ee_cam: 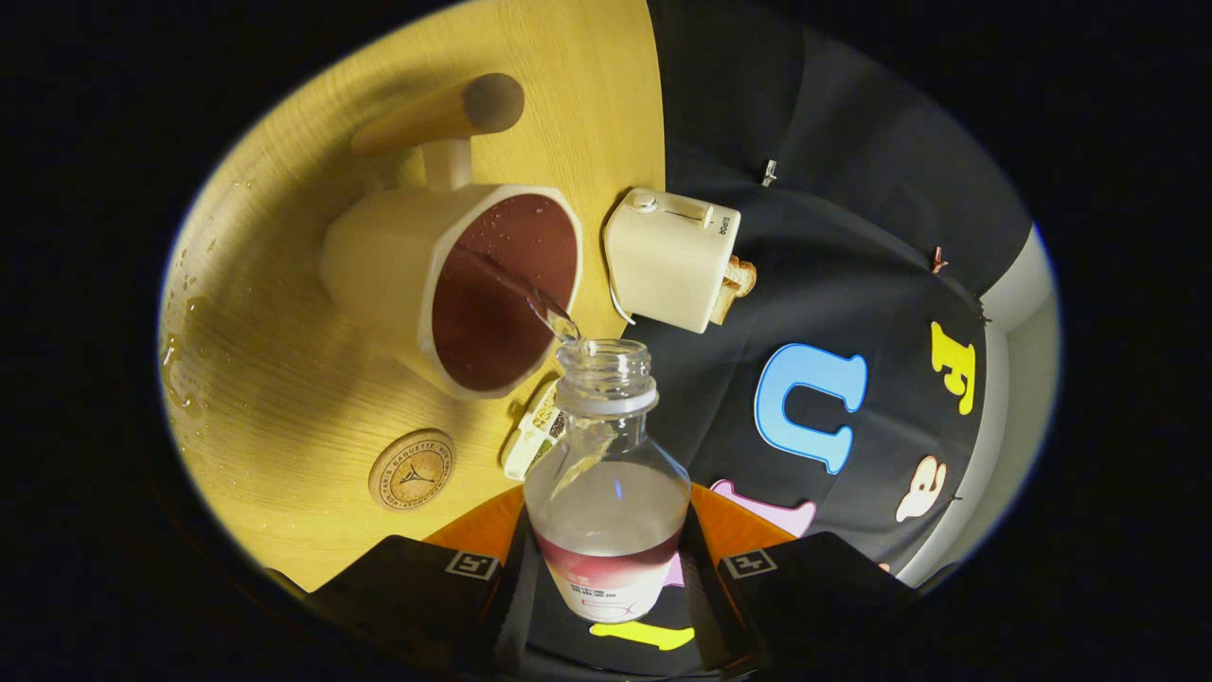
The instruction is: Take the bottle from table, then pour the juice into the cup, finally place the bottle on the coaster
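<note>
My gripper (606, 568) is shut on a clear plastic bottle (606, 483) with a pink-and-white label, held between the fingers and tipped over toward the cup. Its open neck (606, 374) points at the cup's rim, and a thin stream of clear liquid (530, 294) runs from it into the cup. The cream cup (398, 270) with a dark red-brown inside and a wooden handle (440, 114) stands on the wooden table (284, 379) just beyond the bottle. A round wooden coaster (412, 469) lies on the table beside the cup, nearer the fingers.
A small cream toaster (668, 256) with a slice of bread in it stands near the table's edge beside the cup. A small packet (535, 426) lies under the bottle's neck. Drops and a puddle of liquid (180, 360) lie on the table past the cup.
</note>
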### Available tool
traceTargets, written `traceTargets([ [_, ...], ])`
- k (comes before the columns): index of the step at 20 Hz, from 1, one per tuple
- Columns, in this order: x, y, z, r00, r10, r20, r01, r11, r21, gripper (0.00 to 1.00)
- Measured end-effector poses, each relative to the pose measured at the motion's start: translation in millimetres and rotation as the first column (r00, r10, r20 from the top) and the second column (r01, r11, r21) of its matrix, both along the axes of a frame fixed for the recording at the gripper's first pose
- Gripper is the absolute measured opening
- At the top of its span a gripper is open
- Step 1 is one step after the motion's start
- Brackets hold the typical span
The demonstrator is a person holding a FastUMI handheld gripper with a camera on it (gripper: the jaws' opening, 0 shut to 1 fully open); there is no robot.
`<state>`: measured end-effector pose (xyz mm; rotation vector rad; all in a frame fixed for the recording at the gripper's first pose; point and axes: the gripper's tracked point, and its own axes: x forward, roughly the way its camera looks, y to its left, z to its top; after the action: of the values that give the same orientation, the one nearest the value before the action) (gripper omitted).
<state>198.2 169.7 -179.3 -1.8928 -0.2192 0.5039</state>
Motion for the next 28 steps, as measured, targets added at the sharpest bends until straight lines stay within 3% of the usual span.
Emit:
traceTargets([
  [18, -3.0, 9.5, 13.6, 0.995, 0.086, 0.056, -0.077, 0.986, -0.146, 0.7],
  [28, 3.4, 11.1, 19.8, 0.993, 0.085, 0.081, -0.066, 0.974, -0.215, 0.7],
])
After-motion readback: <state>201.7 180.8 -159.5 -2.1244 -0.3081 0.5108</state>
